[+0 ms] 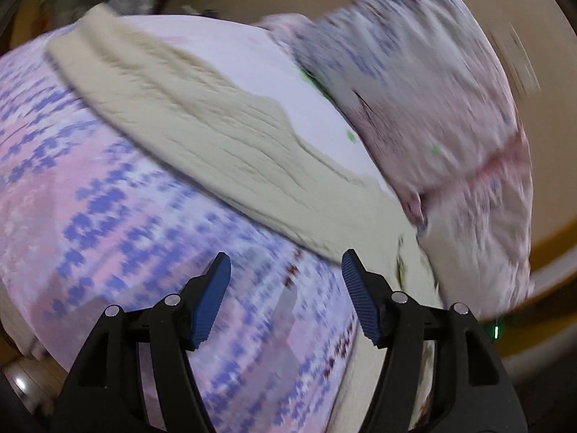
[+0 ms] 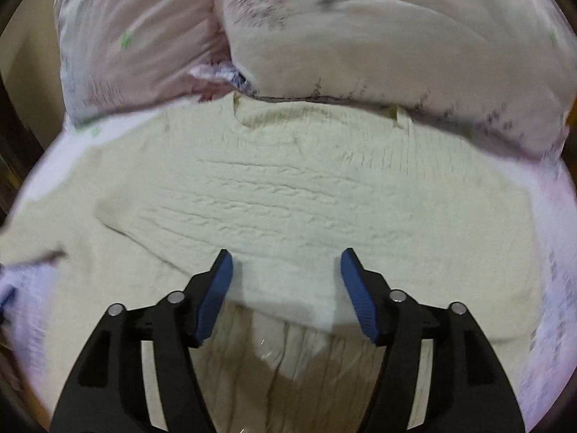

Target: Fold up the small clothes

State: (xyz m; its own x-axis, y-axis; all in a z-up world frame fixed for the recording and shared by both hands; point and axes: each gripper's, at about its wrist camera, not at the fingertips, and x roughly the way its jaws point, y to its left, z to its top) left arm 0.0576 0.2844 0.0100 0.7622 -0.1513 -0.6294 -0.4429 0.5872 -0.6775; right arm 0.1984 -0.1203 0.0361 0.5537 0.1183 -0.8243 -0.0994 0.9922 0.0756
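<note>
- Your left gripper (image 1: 286,270) is spread wide, gripping nothing, over the pink-and-purple bedsheet (image 1: 108,216).
- Your right gripper (image 2: 286,270) is spread wide too, over the cream knit garment (image 2: 288,187).
- That garment lies flat on the sheet, against the pillows (image 2: 360,36).

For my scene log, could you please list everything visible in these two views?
Garment: one, cream ribbed knit, spread flat on the bedsheet, a sleeve folded across it.
Bedsheet: one, pink with purple pattern, under the garment.
Pillows: two, pale pink with faint print, just beyond the garment's collar.
Left gripper: one, black with blue pads, open, above the bedsheet beside the garment.
Right gripper: one, black with blue pads, open, over the garment's lower part.
</note>
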